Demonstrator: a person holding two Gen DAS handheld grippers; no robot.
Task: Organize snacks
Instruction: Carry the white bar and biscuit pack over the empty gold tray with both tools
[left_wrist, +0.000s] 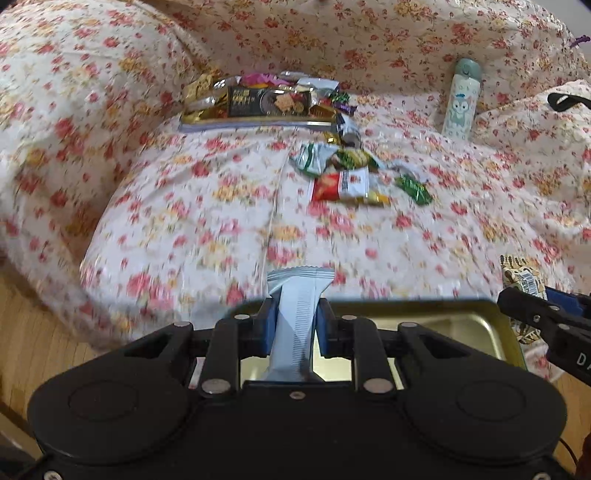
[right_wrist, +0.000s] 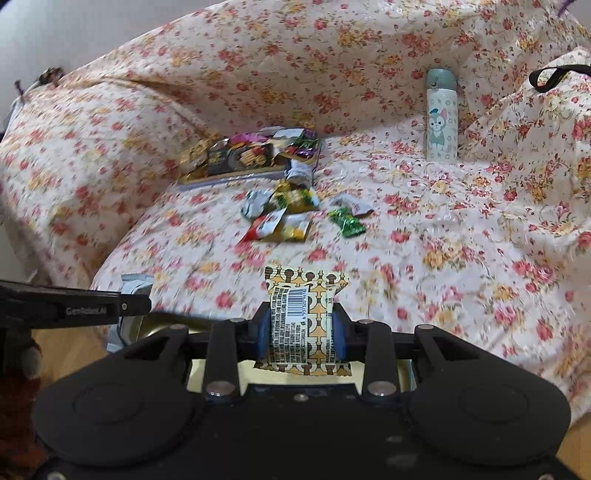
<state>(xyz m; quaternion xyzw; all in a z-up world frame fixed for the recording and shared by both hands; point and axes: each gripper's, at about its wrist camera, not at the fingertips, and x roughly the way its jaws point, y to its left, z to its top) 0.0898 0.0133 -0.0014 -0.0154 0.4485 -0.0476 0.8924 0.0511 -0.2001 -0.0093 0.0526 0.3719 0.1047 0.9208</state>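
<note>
The left claw (left_wrist: 295, 325) is clamped on a pale blue snack bar (left_wrist: 297, 314) and the right claw (right_wrist: 301, 328) on a patterned snack packet (right_wrist: 304, 317), both poised above a gold tin (left_wrist: 454, 325), likely for dropping in, while loose snacks (left_wrist: 343, 177) lie ahead on the floral bedspread (left_wrist: 221, 221).

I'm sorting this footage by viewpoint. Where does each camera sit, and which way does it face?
Left wrist: on the left gripper, looking along its fingers down over the floral bedspread; it grips a pale blue snack packet, and the right gripper juts in at the right edge.
Right wrist: on the right gripper, facing the same bed; it grips a patterned barcode packet, and the left gripper enters from the left.
Both show: snack tray, loose snack pile, cartoon bottle.
</note>
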